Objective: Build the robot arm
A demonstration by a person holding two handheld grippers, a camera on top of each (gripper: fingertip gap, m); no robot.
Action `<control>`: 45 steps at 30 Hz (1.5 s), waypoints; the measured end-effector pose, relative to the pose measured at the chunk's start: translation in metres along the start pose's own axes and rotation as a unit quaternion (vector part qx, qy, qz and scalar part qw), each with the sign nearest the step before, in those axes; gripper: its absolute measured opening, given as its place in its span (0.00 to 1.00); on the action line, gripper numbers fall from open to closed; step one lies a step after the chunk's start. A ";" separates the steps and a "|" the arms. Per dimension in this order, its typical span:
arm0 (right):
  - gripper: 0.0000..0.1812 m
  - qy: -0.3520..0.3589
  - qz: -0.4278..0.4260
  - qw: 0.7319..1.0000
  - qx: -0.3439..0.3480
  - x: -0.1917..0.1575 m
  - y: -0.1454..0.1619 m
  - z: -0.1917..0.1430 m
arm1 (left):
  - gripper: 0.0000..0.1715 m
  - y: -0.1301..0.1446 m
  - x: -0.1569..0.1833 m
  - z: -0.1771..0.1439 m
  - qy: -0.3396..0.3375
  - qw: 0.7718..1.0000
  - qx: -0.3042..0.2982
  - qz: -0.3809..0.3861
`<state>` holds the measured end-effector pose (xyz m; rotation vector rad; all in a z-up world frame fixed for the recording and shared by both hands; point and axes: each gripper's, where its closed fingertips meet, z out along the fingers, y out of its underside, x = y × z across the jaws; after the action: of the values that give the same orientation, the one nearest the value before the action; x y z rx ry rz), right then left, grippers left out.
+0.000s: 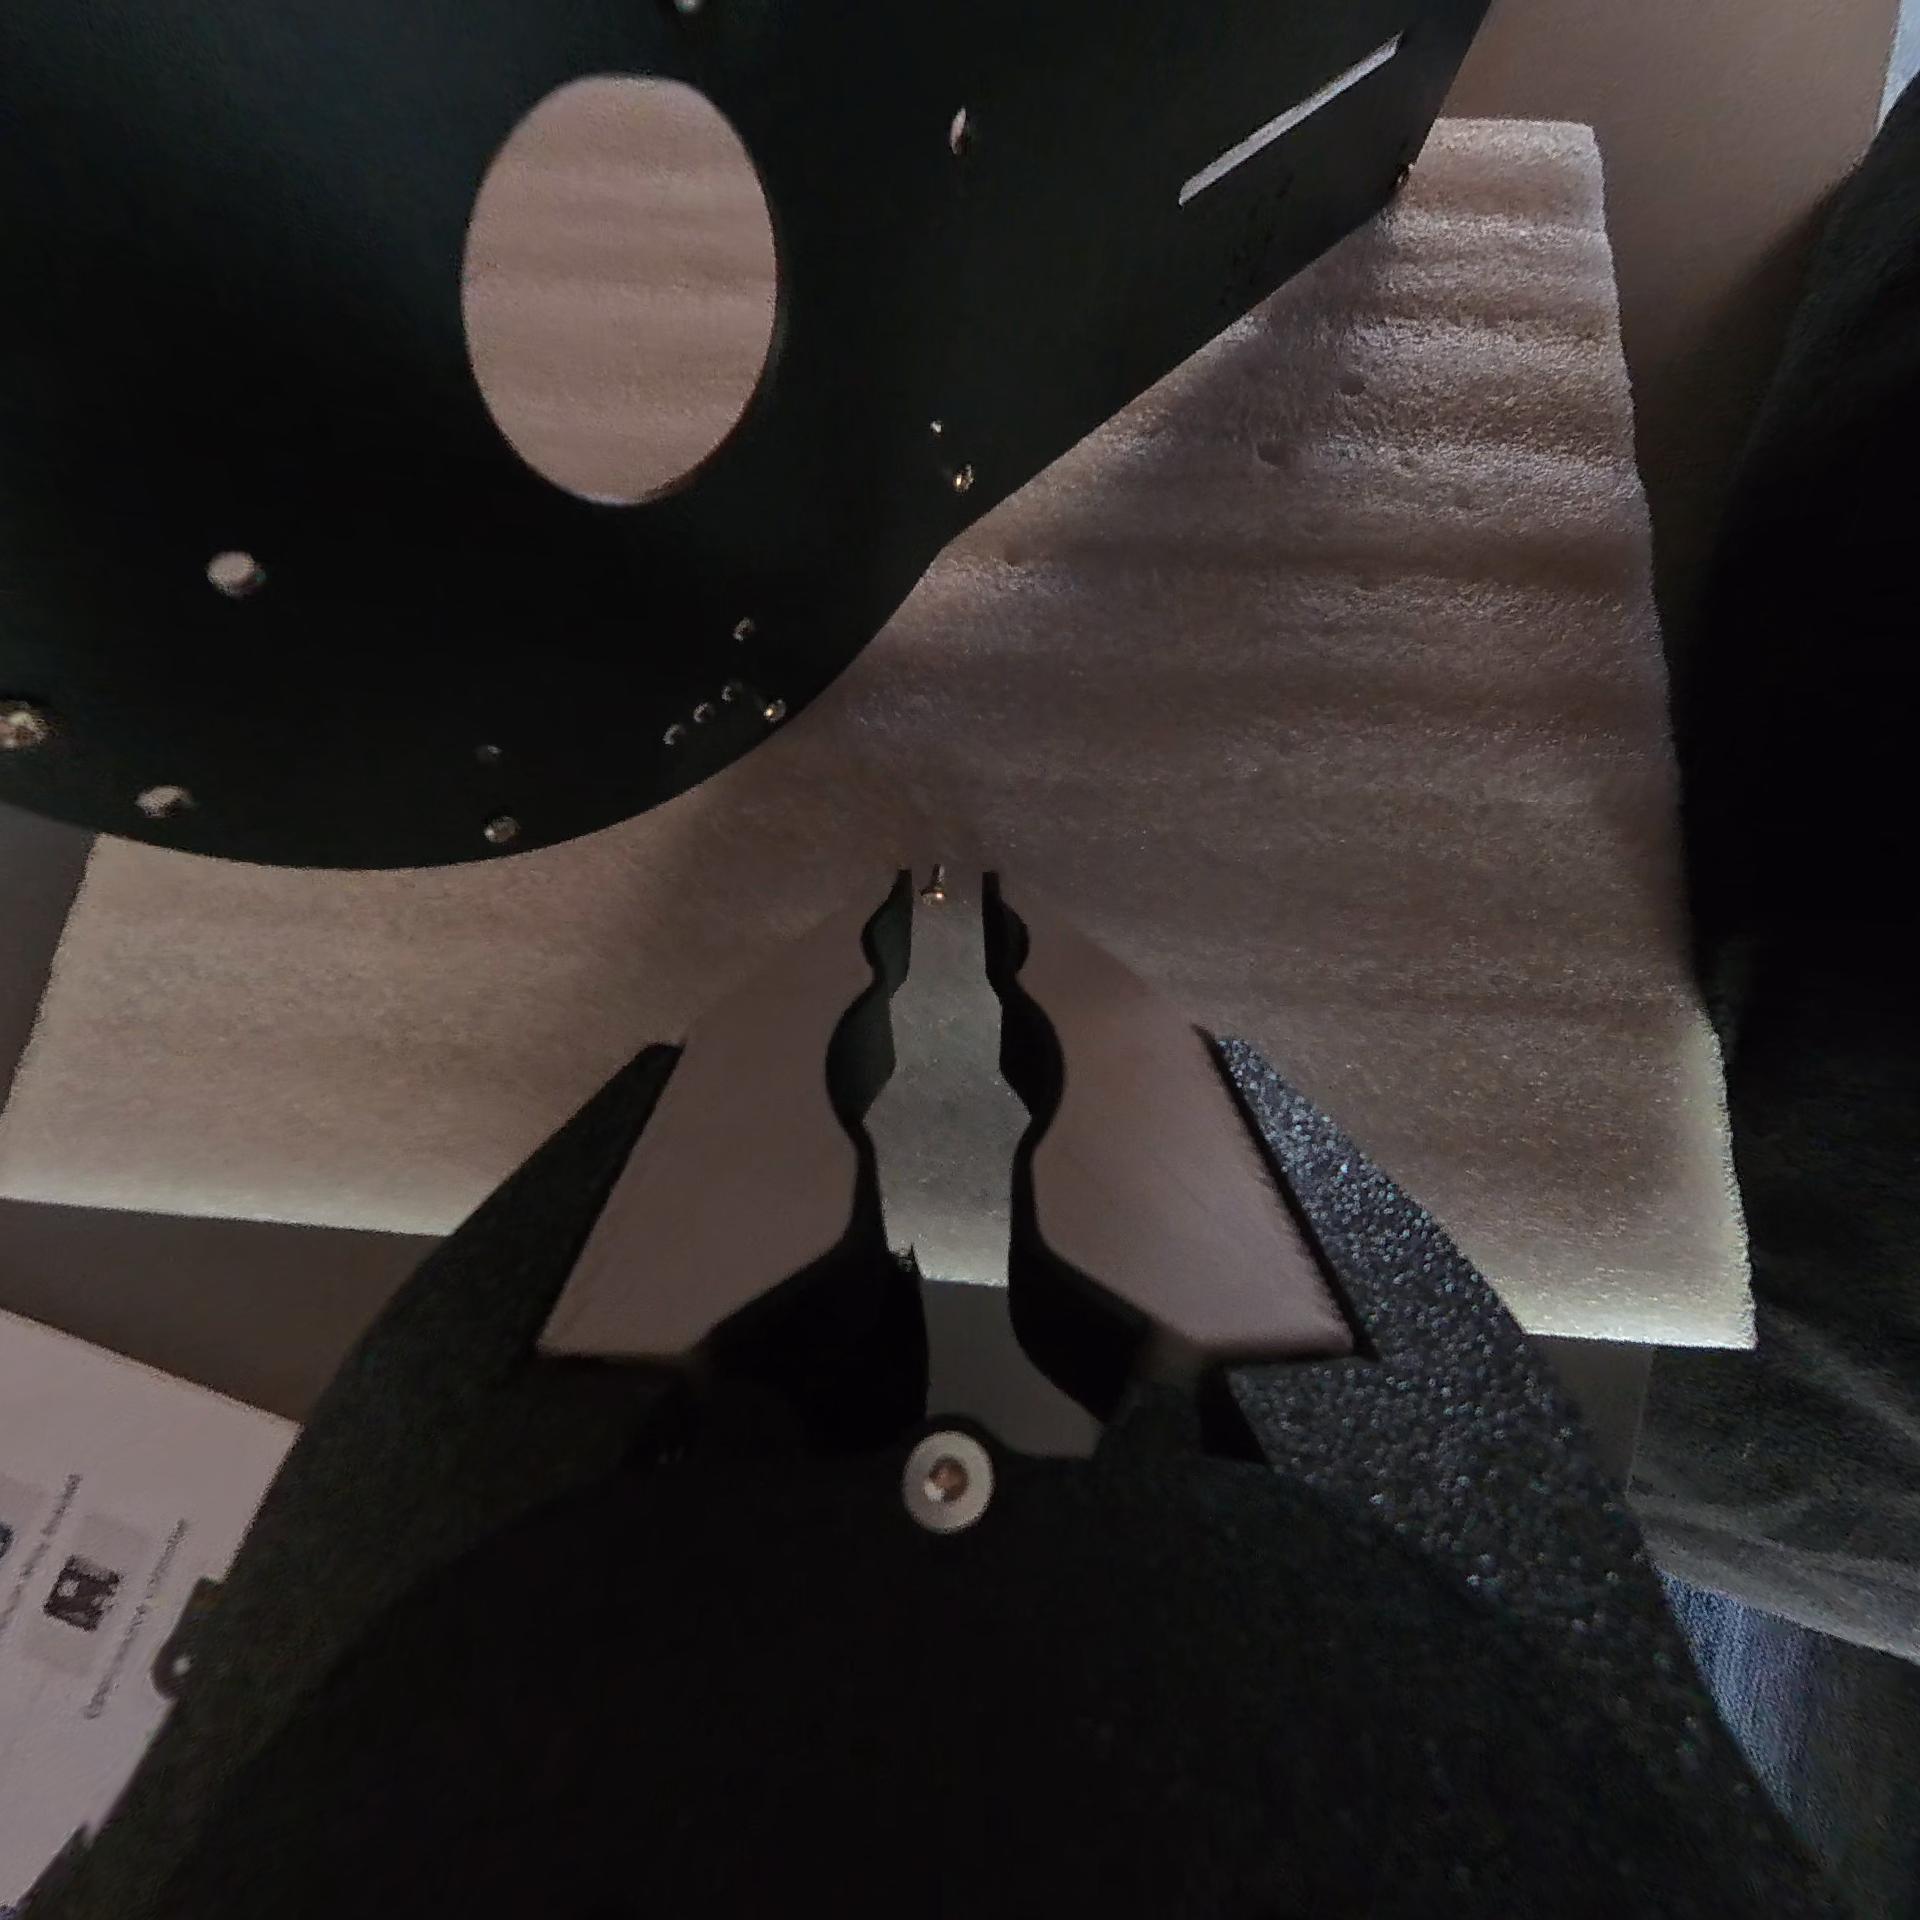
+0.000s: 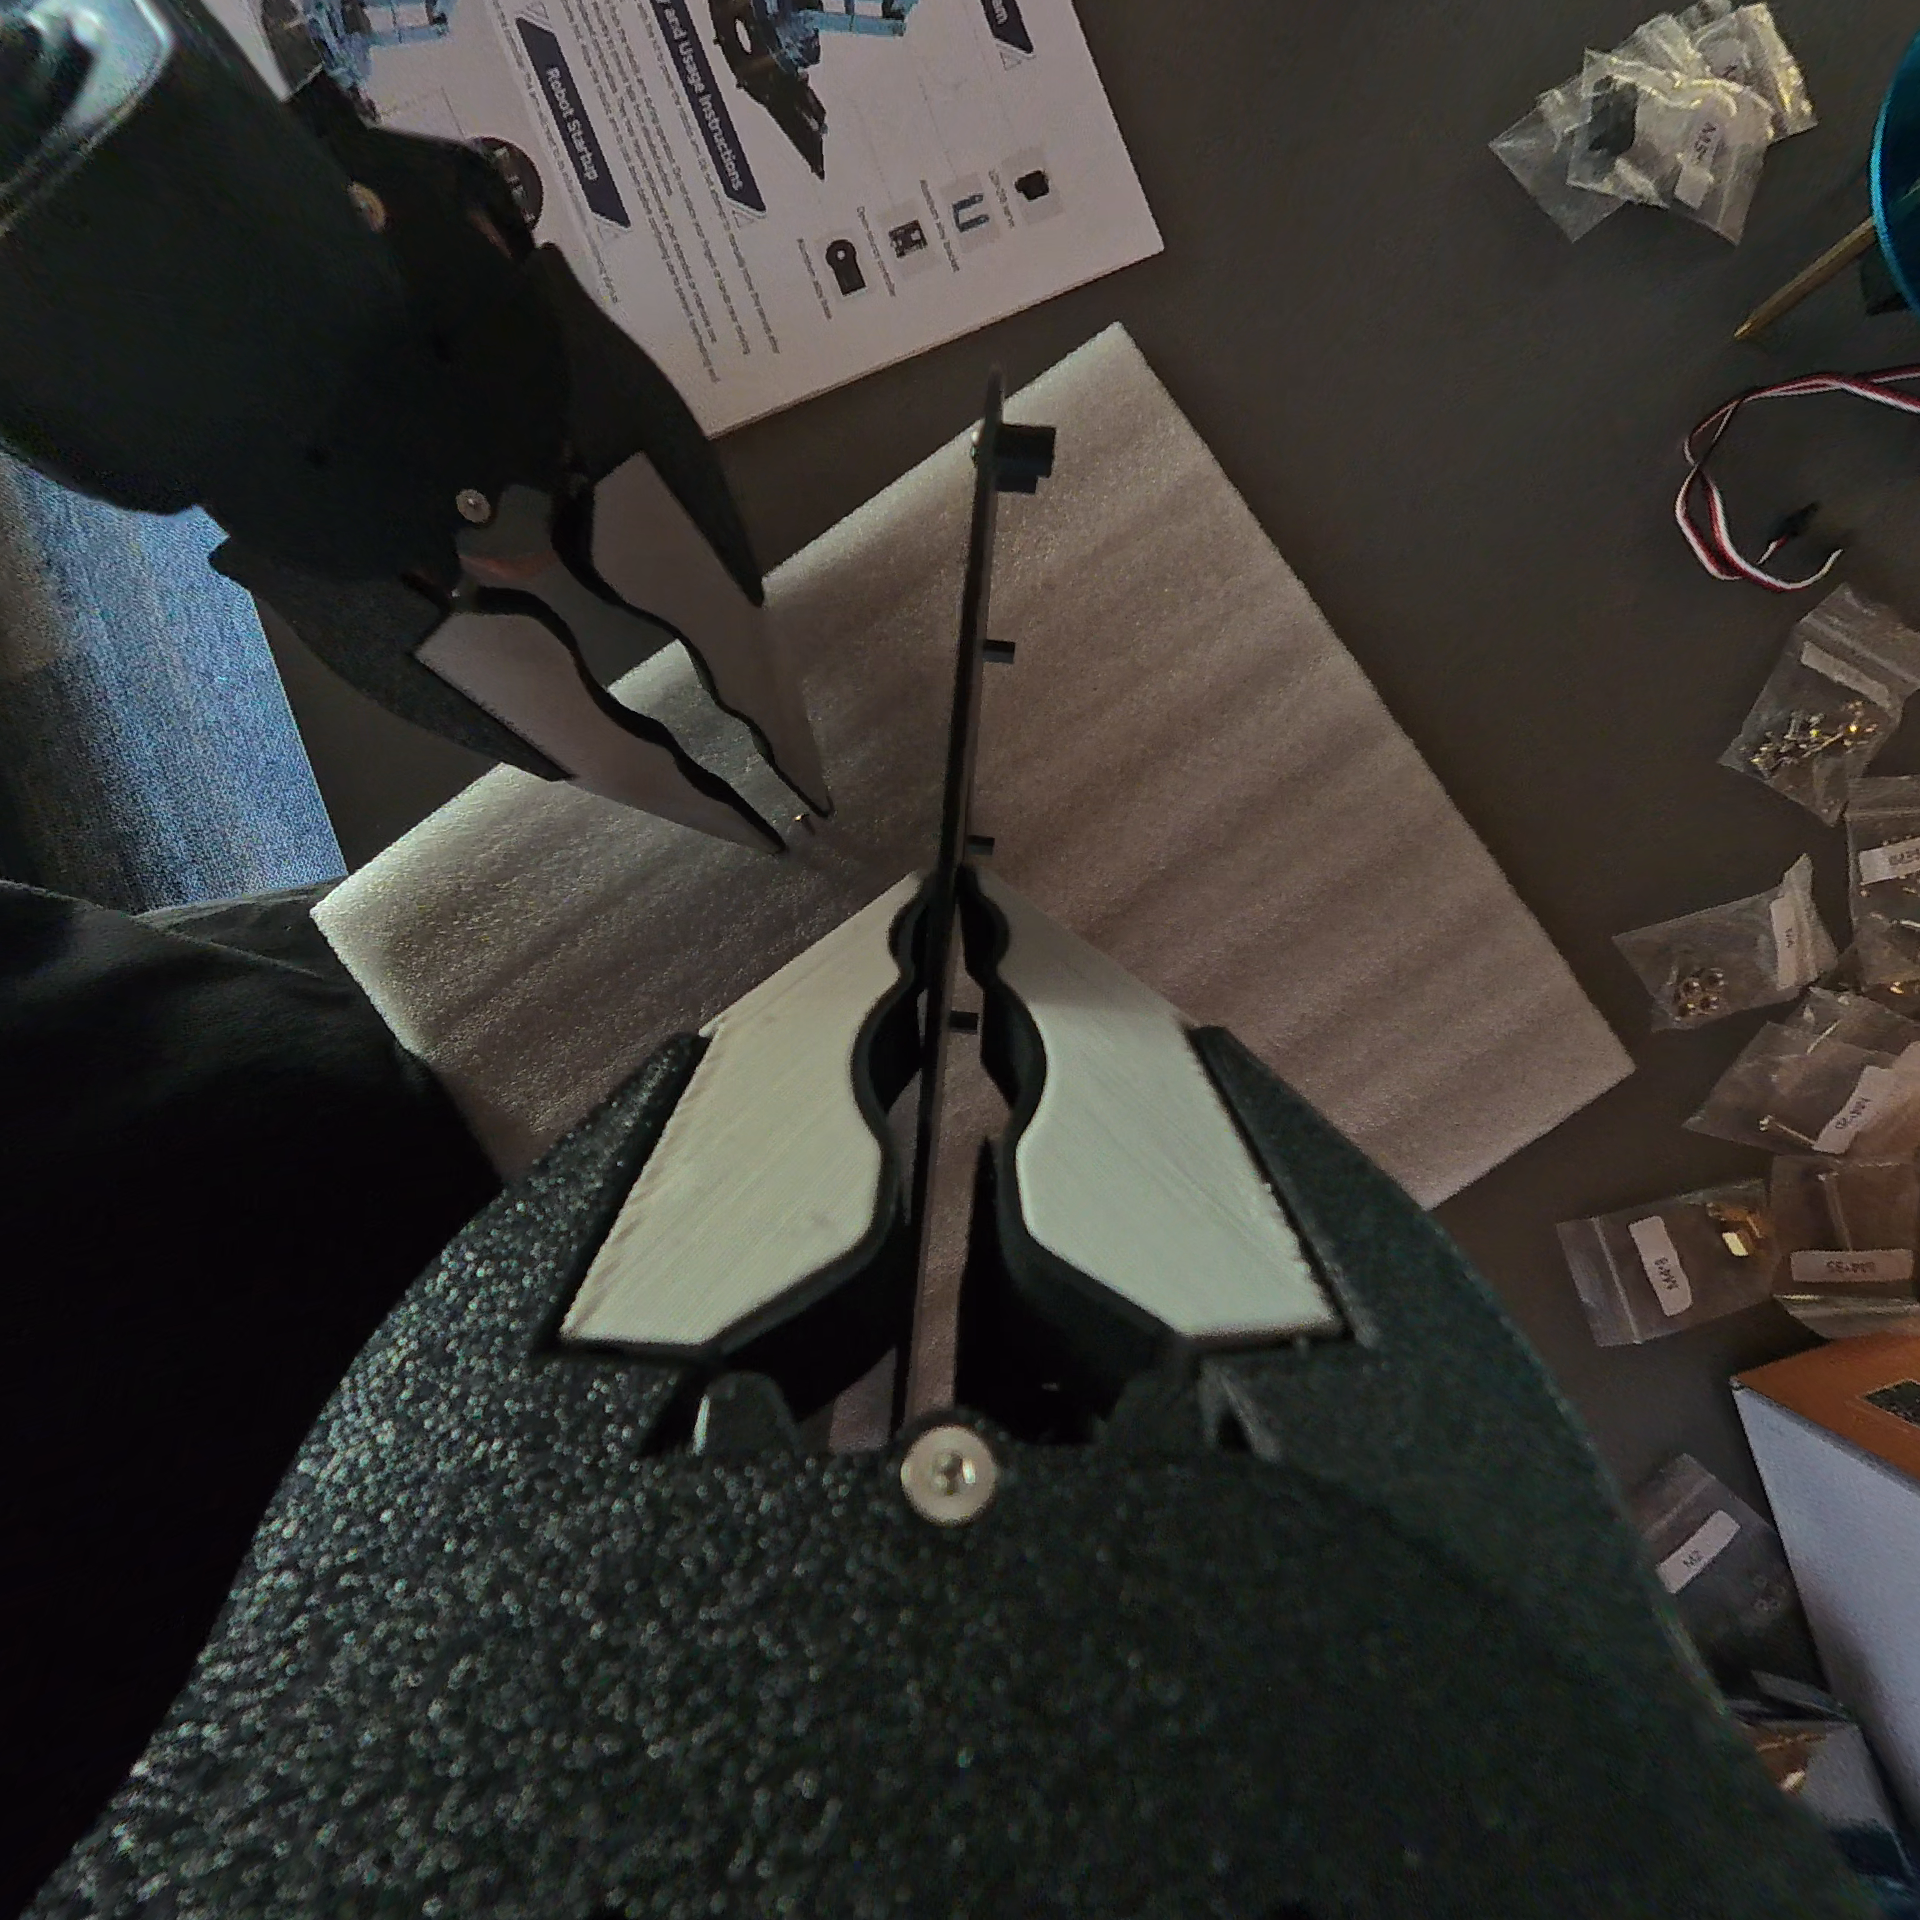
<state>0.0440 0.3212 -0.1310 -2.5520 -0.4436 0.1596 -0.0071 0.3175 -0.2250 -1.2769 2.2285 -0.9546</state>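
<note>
**Q:** Jaws first: how do yours stand?

**A:** Your right gripper [image 2: 951, 883] is clamped on a thin black plate [image 2: 966, 623], gripping it edge-on, so the plate stands upright above the white foam sheet [image 2: 1247, 831]. Your left gripper [image 1: 940, 883] has its jaws drawn narrow around a tiny silver screw [image 1: 932, 888] at the very tips. Whether the tips press the screw or merely bracket it, I cannot tell.

**Q:** Where is the plate from the left side?

**A:** Relative to the foam sheet, it hangs above the far left part, showing its broad face: one large oval hole [image 1: 618, 291], a long slot and many small drilled holes. Your left gripper's tips sit just below its curved lower edge, close over the foam.

**Q:** How will these things handle?

**A:** I judge the plate stiff, flat and fairly light, with a smooth face that could slip or pivot in a grip at one edge. A hold on a bare margin, clear of holes and the small black tabs along one side, looks safest. The screw is tiny and hard, likely to roll or spring away; the soft foam would catch it.

**Q:** What else is near the foam sheet?

**A:** Beyond its far left edge lies a printed instruction sheet [image 2: 831, 187]. To its right, on the dark table [image 2: 1403, 364], are small clear bags of hardware [image 2: 1808, 717] and a red, white and black wire [image 2: 1745, 488].
</note>
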 end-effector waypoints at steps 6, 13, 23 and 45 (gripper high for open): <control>0.01 0.000 -0.003 1.000 -0.003 0.000 0.000 0.000 | 0.05 0.001 0.001 0.000 0.003 1.000 0.009 -0.005; 0.01 -0.003 0.005 1.000 -0.005 0.001 0.003 0.000 | 0.01 0.001 0.004 0.000 -0.012 1.000 0.008 -0.006; 0.03 -0.007 -0.001 1.000 -0.027 -0.007 0.016 -0.004 | 0.00 -0.003 0.007 -0.002 -0.035 0.999 0.014 -0.016; 0.01 0.000 0.014 1.000 -0.023 -0.001 0.025 -0.011 | 0.00 -0.130 -0.023 -0.071 -0.080 0.979 0.187 0.027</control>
<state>0.0519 0.2952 -0.1350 -2.6042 -0.4155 0.1607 0.0368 0.3173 -0.0814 -1.0750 1.8421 -1.1407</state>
